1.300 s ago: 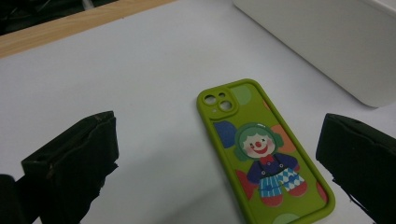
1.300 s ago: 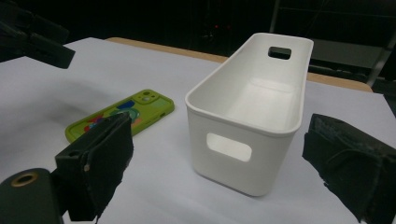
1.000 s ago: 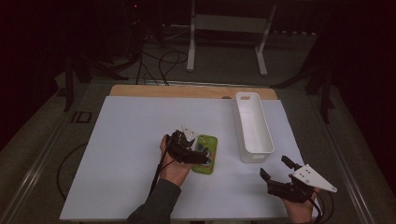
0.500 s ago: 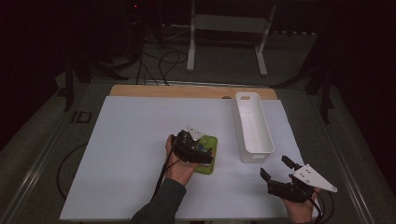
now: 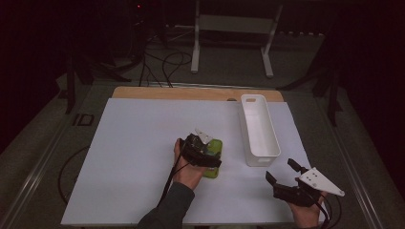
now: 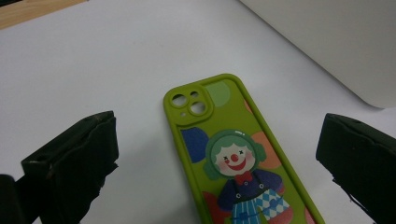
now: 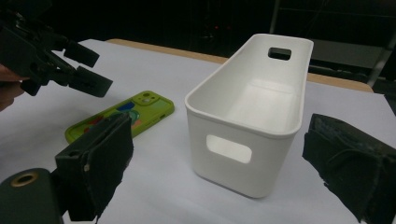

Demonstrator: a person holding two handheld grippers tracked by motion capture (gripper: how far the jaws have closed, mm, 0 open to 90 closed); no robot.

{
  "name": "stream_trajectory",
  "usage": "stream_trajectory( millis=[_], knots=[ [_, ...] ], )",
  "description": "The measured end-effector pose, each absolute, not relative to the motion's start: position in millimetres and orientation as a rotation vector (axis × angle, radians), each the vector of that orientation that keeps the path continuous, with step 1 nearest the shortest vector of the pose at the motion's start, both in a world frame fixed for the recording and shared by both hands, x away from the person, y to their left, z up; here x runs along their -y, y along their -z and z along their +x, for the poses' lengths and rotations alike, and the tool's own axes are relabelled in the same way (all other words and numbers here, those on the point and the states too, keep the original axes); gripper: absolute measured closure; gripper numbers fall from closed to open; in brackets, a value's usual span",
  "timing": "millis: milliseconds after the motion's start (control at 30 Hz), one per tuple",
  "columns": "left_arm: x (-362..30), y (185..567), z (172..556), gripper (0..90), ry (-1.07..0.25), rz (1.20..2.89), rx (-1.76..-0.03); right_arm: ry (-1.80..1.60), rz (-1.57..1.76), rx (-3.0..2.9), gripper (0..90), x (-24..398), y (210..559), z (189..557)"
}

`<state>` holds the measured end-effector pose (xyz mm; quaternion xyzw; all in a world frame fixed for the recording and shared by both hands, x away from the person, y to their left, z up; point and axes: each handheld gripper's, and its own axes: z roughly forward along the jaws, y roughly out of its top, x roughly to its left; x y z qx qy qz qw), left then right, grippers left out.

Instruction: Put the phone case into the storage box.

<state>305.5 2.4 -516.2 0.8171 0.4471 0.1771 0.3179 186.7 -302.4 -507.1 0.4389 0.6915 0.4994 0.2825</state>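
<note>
A lime-green phone case (image 6: 238, 158) with a cartoon clown on it lies flat on the white tabletop, camera holes pointing away from me. My left gripper (image 5: 206, 151) hovers right over it, open, one jaw on each side and not touching it. In the left gripper view the left gripper (image 6: 219, 135) has wide-spread jaws framing the case. The phone case (image 5: 213, 167) sticks out under that hand in the high view. My right gripper (image 5: 281, 171) is open and empty near the table's front right, pointing at the white bin (image 5: 260, 131).
The white bin (image 7: 247, 107) is long, empty and has handle holes, standing just right of the phone case (image 7: 121, 116). The left gripper (image 7: 95, 70) hangs above the case there. A wooden strip (image 5: 191, 93) edges the far side of the white sheet (image 5: 133, 143).
My left gripper has crept a little to the right, further over the phone case. The right gripper, the bin and the case have stayed put.
</note>
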Motion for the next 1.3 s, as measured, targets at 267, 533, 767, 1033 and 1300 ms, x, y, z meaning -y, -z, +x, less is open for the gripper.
stream_trajectory(
  millis=[267, 533, 767, 1033, 1300],
  knots=[
    [4, 519, 307, 0.0, -0.463, 2.152, -1.182, -1.34, 1.172, -1.852, 8.0, 301, 507, 187],
    [10, 524, 308, 0.0, -0.449, 2.159, -1.193, -1.342, 1.172, -1.849, 8.0, 301, 506, 187],
    [14, 528, 310, 0.0, -0.435, 2.169, -1.21, -1.343, 1.172, -1.845, 8.0, 301, 506, 187],
    [18, 532, 311, 0.0, -0.424, 2.183, -1.226, -1.341, 1.168, -1.844, 8.0, 301, 506, 187],
    [21, 537, 311, 0.0, -0.413, 2.198, -1.229, -1.341, 1.169, -1.841, 8.0, 302, 506, 187]
  ],
)
